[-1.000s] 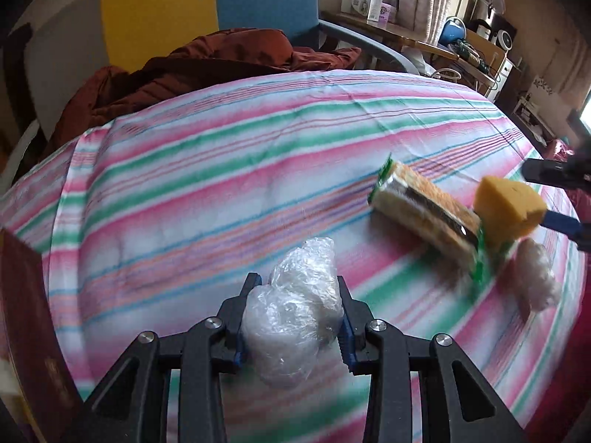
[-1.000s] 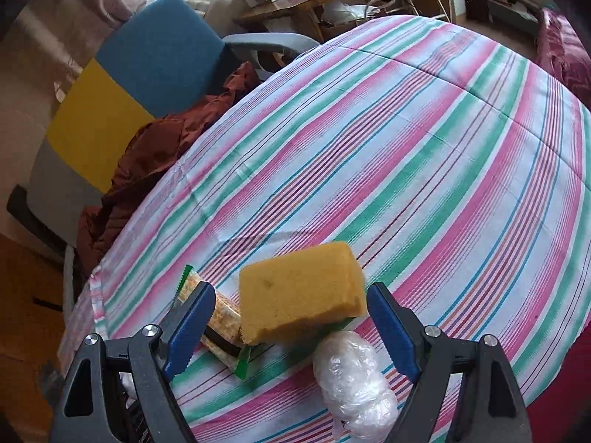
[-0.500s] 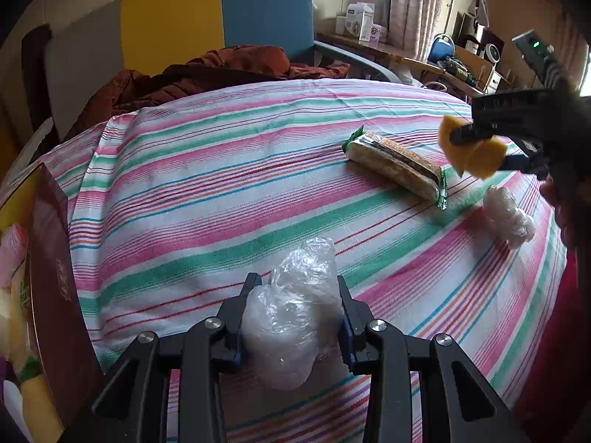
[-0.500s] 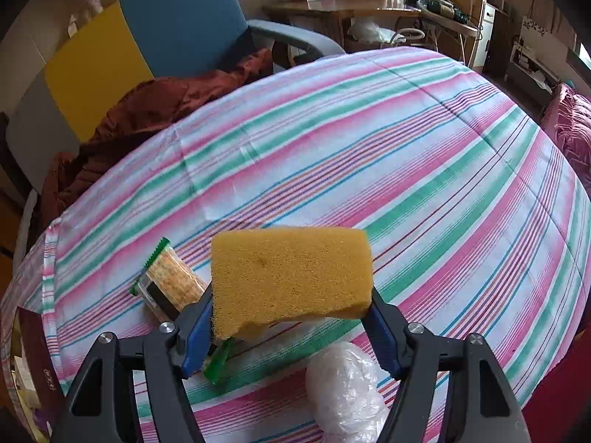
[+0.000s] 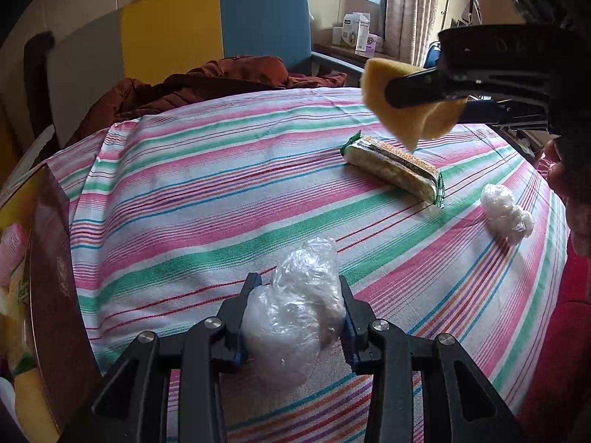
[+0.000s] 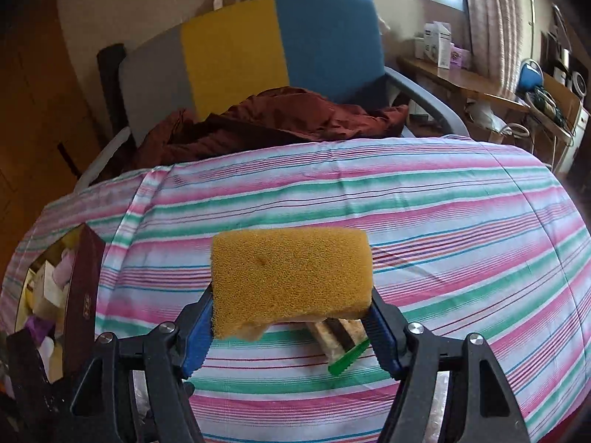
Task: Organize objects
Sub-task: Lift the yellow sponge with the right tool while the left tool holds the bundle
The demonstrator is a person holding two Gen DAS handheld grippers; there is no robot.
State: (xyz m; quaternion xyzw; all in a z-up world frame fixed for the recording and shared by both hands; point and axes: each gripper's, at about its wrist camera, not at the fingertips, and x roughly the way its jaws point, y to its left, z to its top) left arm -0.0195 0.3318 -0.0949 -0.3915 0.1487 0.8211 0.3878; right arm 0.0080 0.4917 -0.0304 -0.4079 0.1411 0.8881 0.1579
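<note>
Sponge (image 6: 291,280) sits sideways, squeezed in the right tongs (image 6: 291,317); left tongs (image 5: 295,317), loosening around a plastic bundle (image 5: 295,306), are nearer the box (image 5: 51,258).

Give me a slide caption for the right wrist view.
Right gripper holds a yellow sponge above the striped tablecloth.

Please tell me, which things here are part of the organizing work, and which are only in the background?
Part of the job:
- yellow sponge, held in the right gripper
- plastic-wrapped bundle, between the opening jaws of the left gripper
- cracker packet on the striped cloth
- second wrapped bundle
- open box at the left edge

Just lying about:
- armchair
- brown jacket
- desk
</note>
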